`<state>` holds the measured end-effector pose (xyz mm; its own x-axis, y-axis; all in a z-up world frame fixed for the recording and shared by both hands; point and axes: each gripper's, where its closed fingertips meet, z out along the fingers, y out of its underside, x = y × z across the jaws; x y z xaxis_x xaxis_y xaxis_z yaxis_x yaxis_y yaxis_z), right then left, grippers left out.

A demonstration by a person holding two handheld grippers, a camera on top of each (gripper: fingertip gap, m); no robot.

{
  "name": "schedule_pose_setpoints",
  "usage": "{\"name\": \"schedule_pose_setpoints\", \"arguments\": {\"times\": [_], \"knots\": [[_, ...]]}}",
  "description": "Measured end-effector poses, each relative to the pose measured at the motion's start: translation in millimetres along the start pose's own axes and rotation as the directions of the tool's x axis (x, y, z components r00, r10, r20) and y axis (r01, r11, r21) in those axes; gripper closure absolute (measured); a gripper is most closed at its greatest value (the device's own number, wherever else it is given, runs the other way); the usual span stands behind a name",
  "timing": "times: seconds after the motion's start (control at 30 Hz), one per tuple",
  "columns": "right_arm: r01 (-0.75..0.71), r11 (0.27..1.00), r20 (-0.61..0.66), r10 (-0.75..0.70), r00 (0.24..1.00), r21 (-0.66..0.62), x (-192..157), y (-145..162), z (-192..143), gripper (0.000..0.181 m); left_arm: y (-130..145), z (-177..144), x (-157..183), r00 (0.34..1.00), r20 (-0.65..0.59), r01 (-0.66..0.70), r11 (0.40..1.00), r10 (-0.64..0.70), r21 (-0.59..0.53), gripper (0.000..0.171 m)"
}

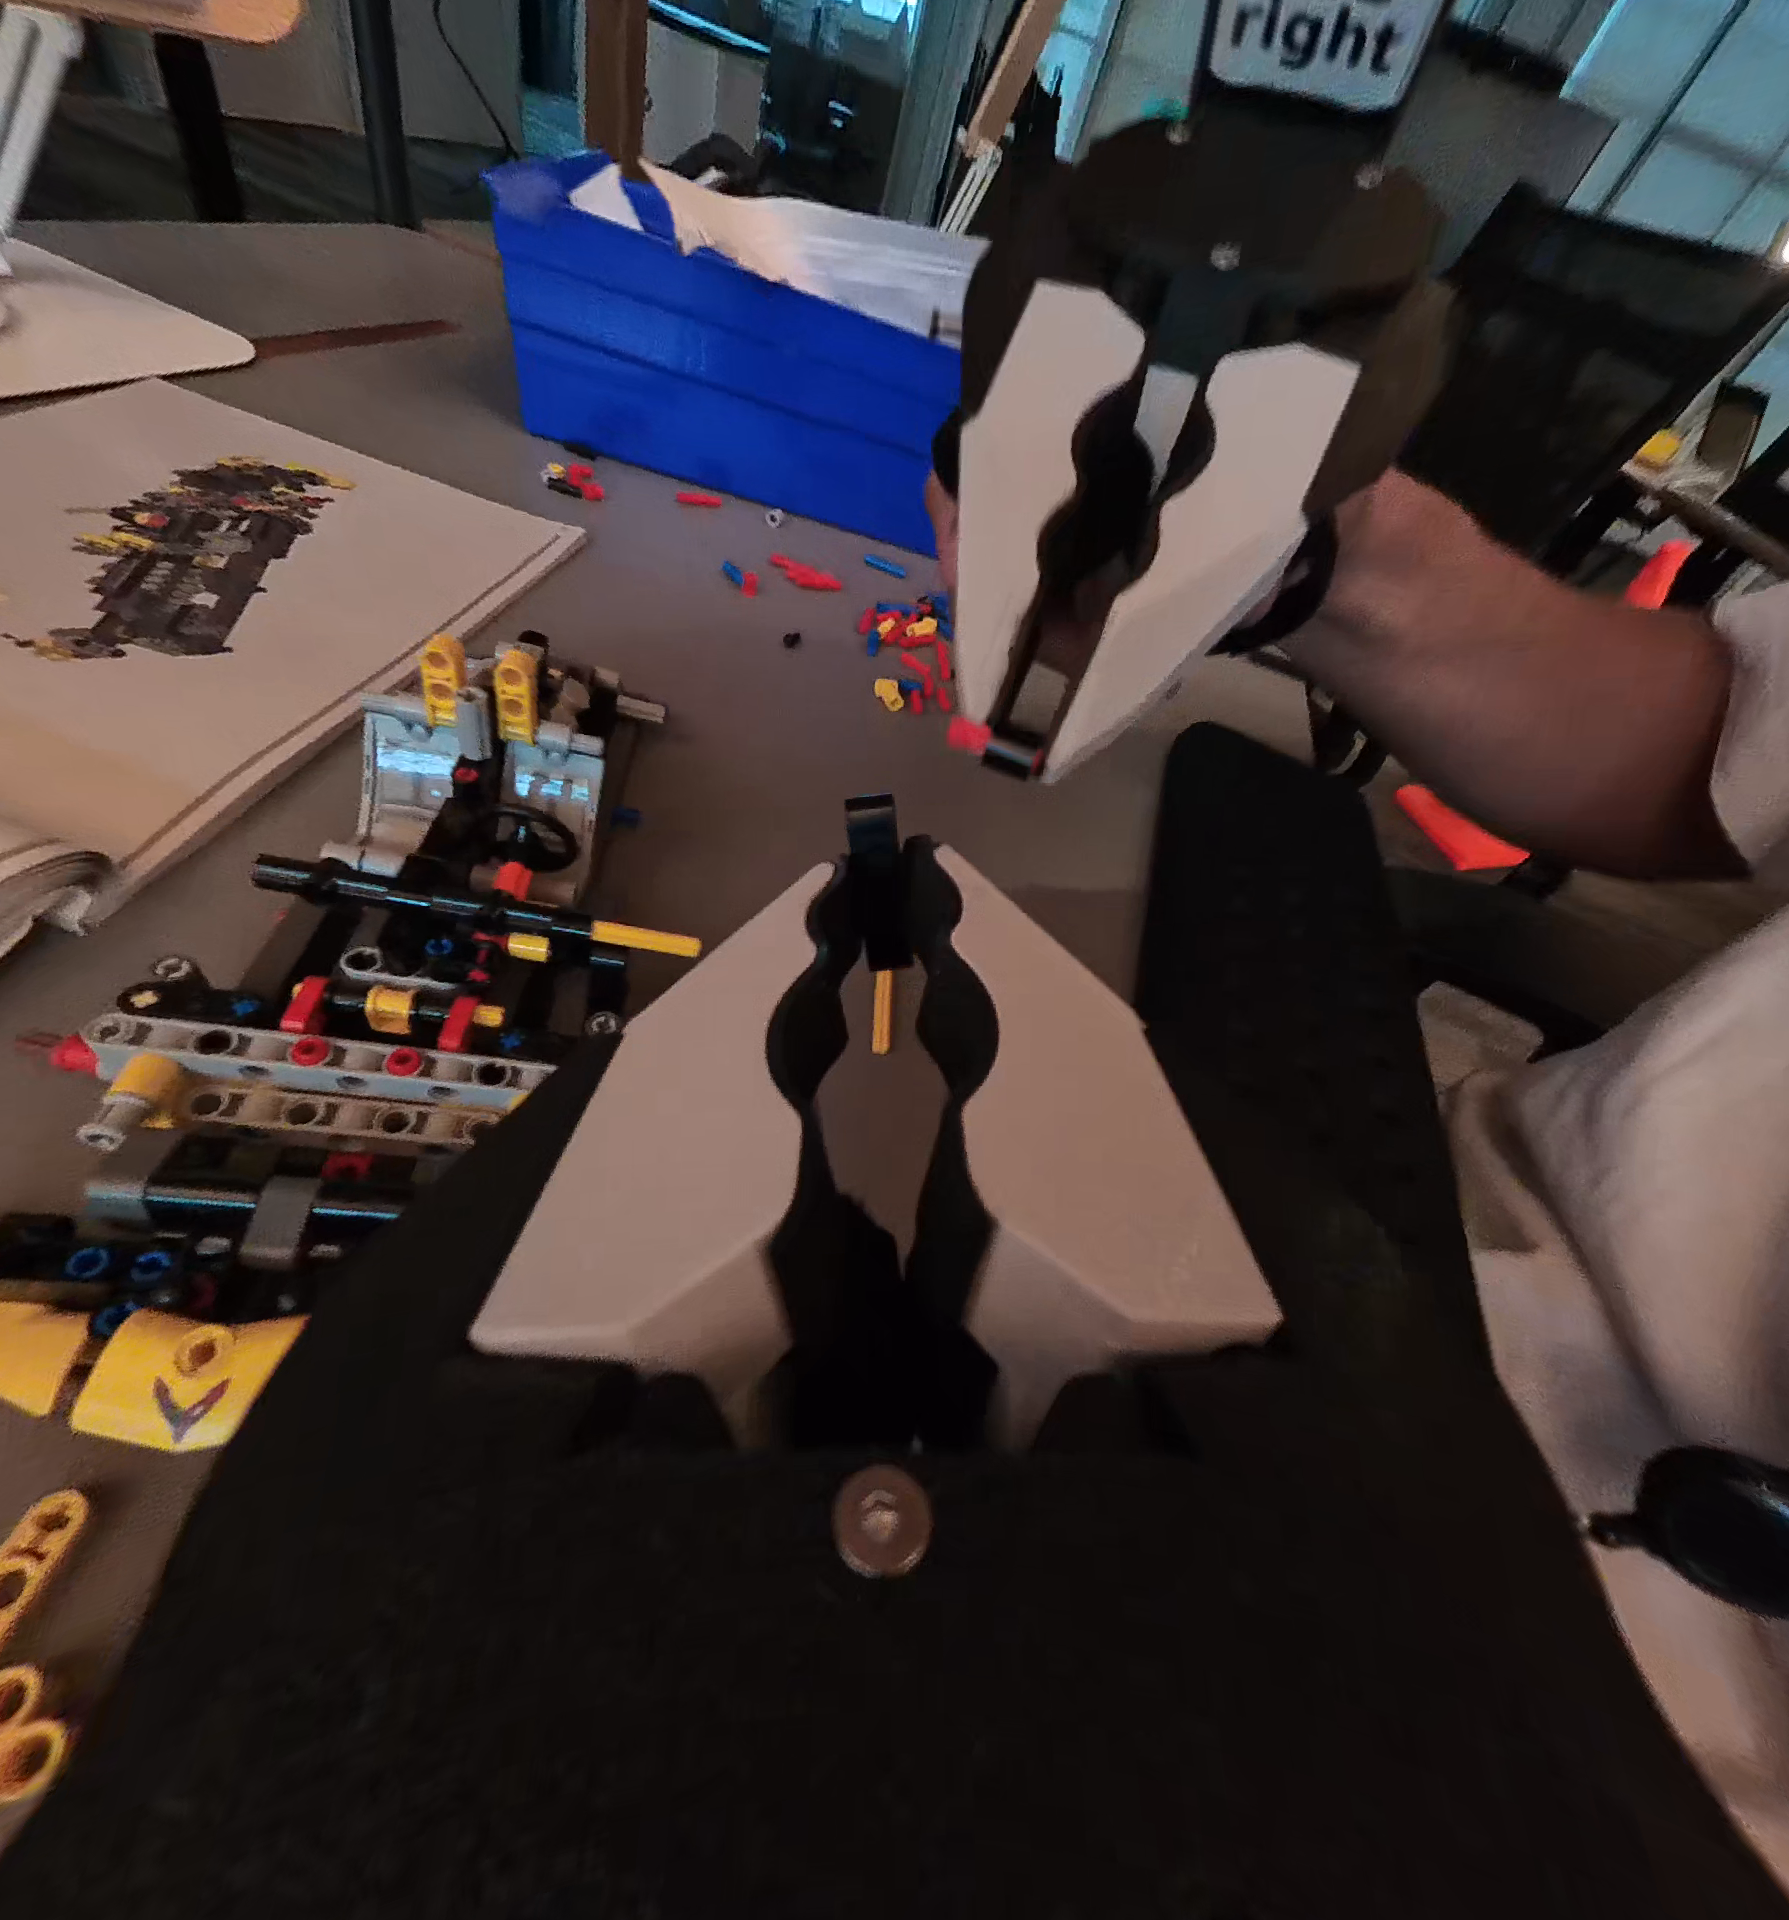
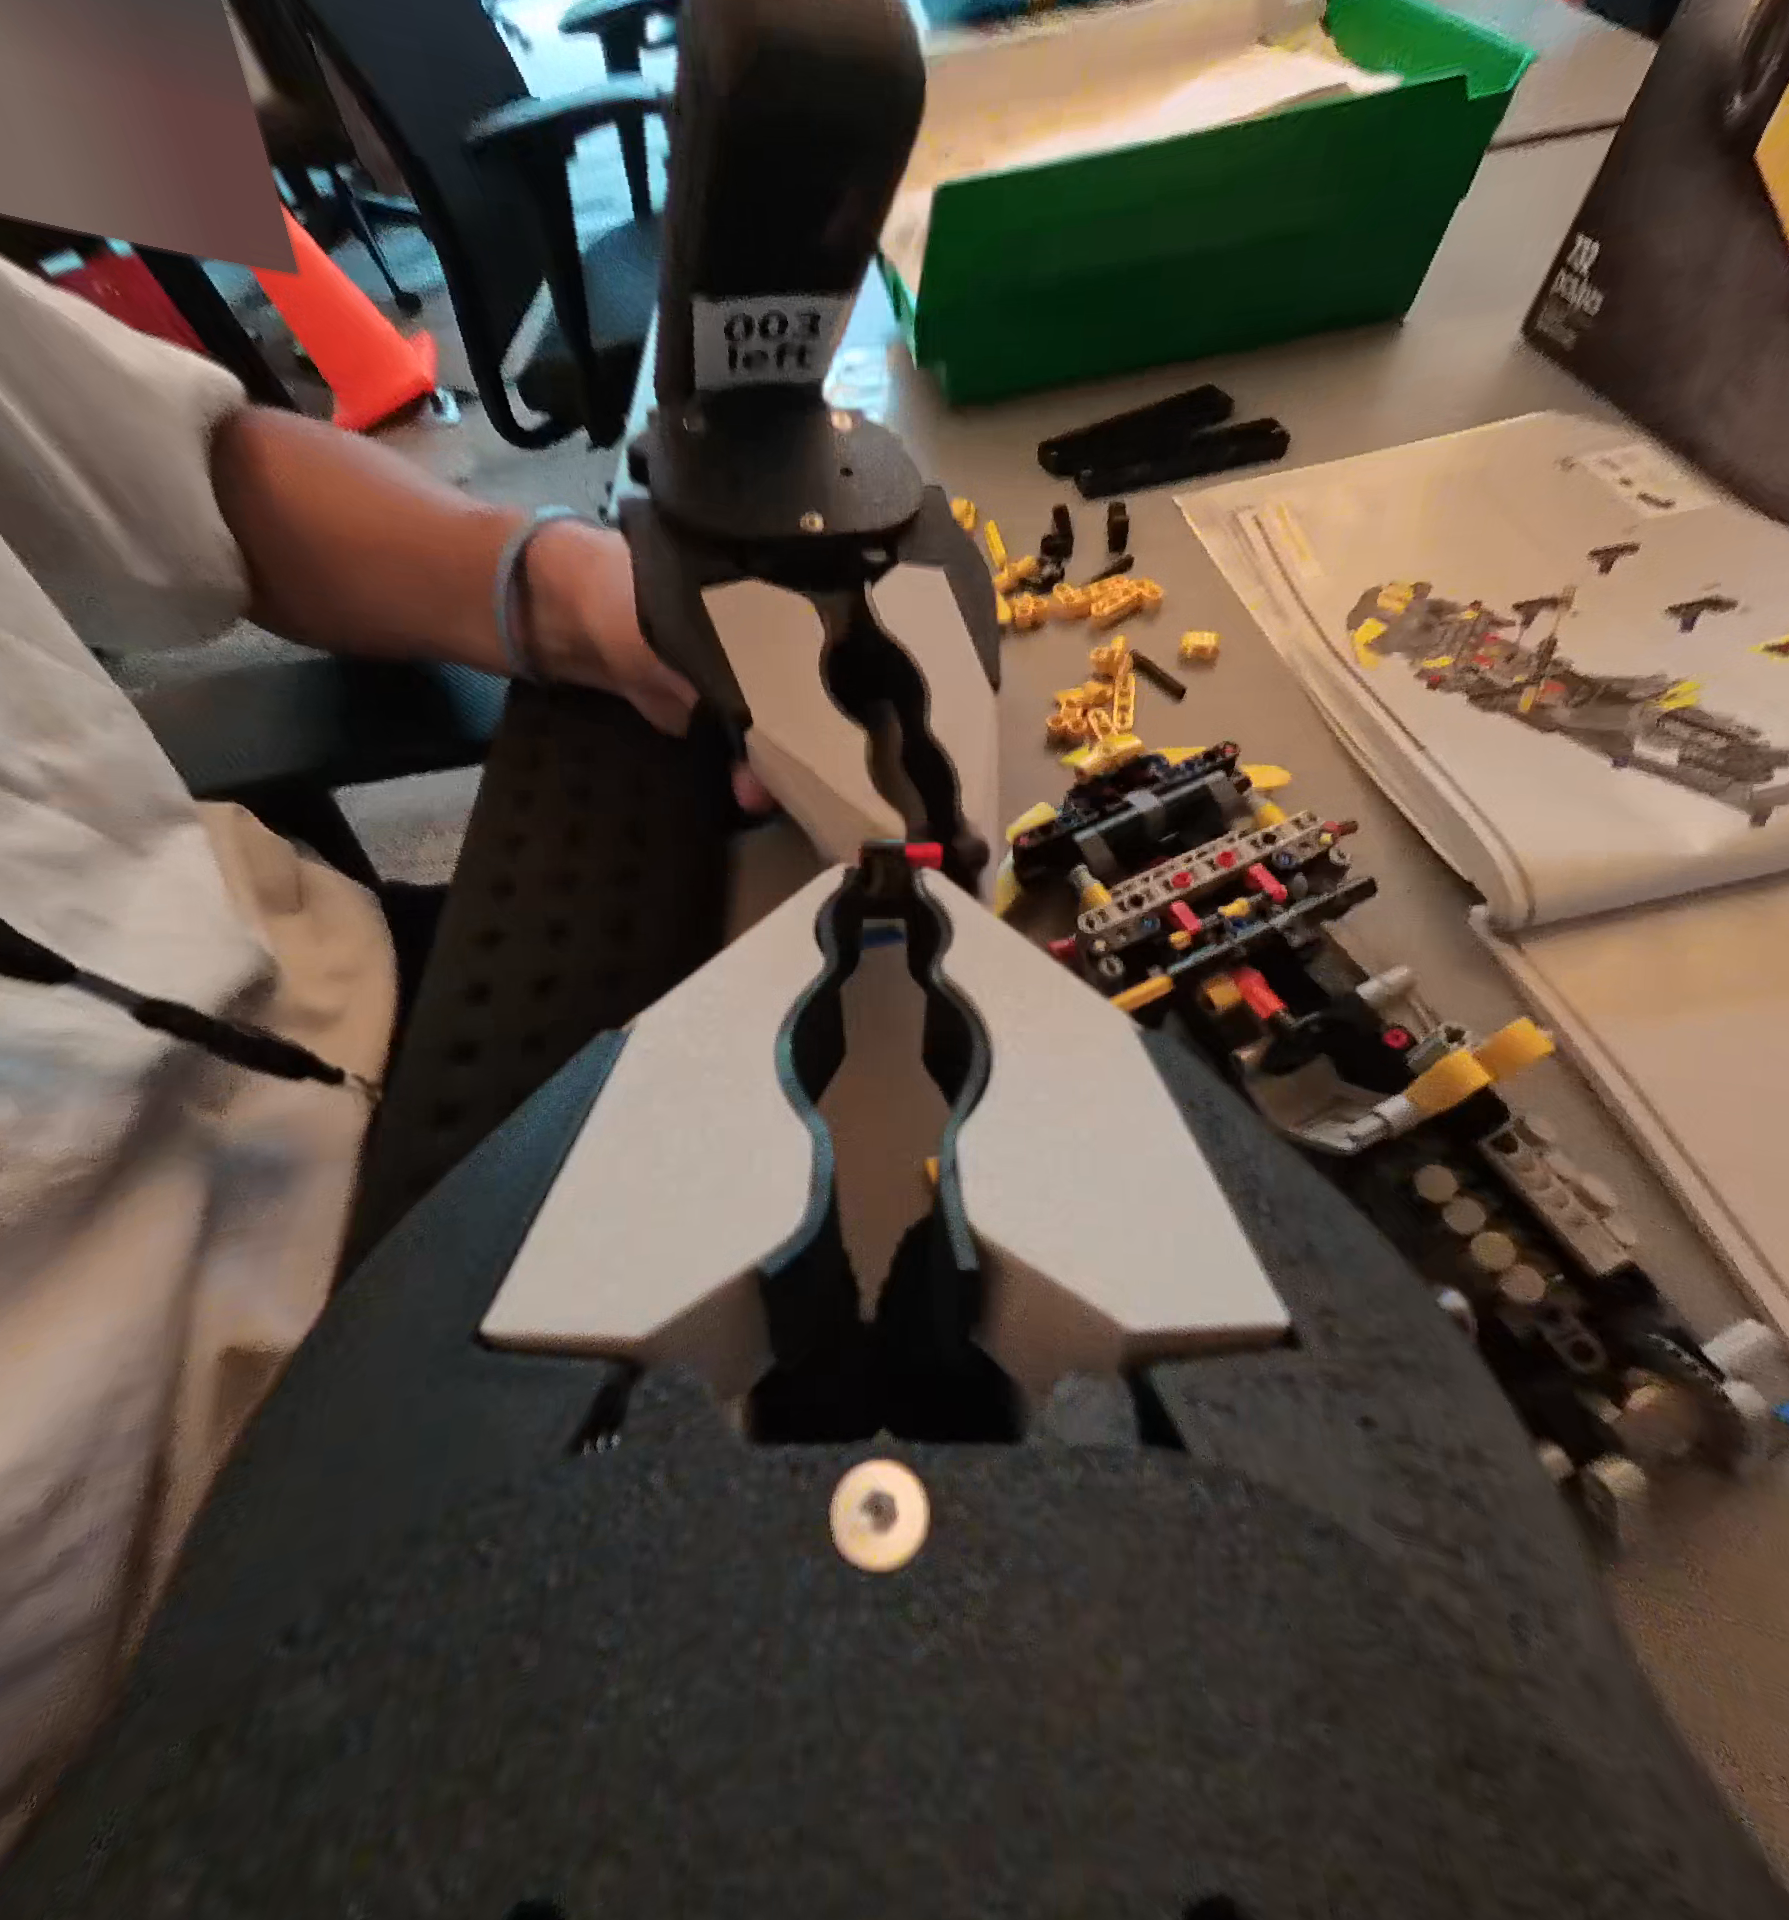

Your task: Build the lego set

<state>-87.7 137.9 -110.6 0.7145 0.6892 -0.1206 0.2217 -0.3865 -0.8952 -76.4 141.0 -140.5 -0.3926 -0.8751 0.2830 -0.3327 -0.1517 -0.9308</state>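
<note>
The left gripper (image 1: 877, 844) is clamped narrow on a small black plastic lego piece (image 1: 872, 831) with a thin yellow axle (image 1: 881, 1010) showing below it between the fingers, while the right gripper (image 1: 1009, 750) faces it just above, pinched on a short black lego connector with a red end (image 1: 985, 740). Both are held in the air, near each other but apart, above the grey worktop (image 1: 755, 769). The half-built black, grey and yellow lego chassis (image 1: 350, 1018) lies on that worktop beside the open instruction booklet (image 1: 246, 582), with loose red and blue pins (image 1: 905, 644) scattered before a blue plastic bin (image 1: 724, 384).
</note>
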Motion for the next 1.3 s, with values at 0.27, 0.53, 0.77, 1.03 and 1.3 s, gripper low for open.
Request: {"name": "schedule_pose_setpoints", "arguments": {"times": [0.27,0.53,0.77,1.03,1.3], "knots": [[0.222,0.836,-0.119,-0.321,0.940,-0.501,12,36,-5,0.174,8,2,0,0.998,0.033,-0.052,0.997,0.054,-0.056,0.166],[0.432,0.399,0.073,-0.661,0.747,-0.809,19,48,1,0.174,13,9,6,0.991,0.045,-0.119,0.988,0.124,-0.097,0.166],[0.484,0.467,0.074,-0.658,0.749,-0.740,10,36,5,0.174,10,7,5,0.993,0.048,-0.106,0.991,0.110,-0.083,0.166],[0.333,0.797,-0.002,-0.387,0.922,-0.504,12,42,13,0.174,19,9,-3,0.991,0.083,-0.091,0.987,0.103,-0.134,0.166],[0.066,0.998,0.031,-0.066,0.997,0.012,7,-11,1,0.174,2,-5,2,0.997,-0.034,0.064,0.998,-0.064,-0.012,0.166]]}}
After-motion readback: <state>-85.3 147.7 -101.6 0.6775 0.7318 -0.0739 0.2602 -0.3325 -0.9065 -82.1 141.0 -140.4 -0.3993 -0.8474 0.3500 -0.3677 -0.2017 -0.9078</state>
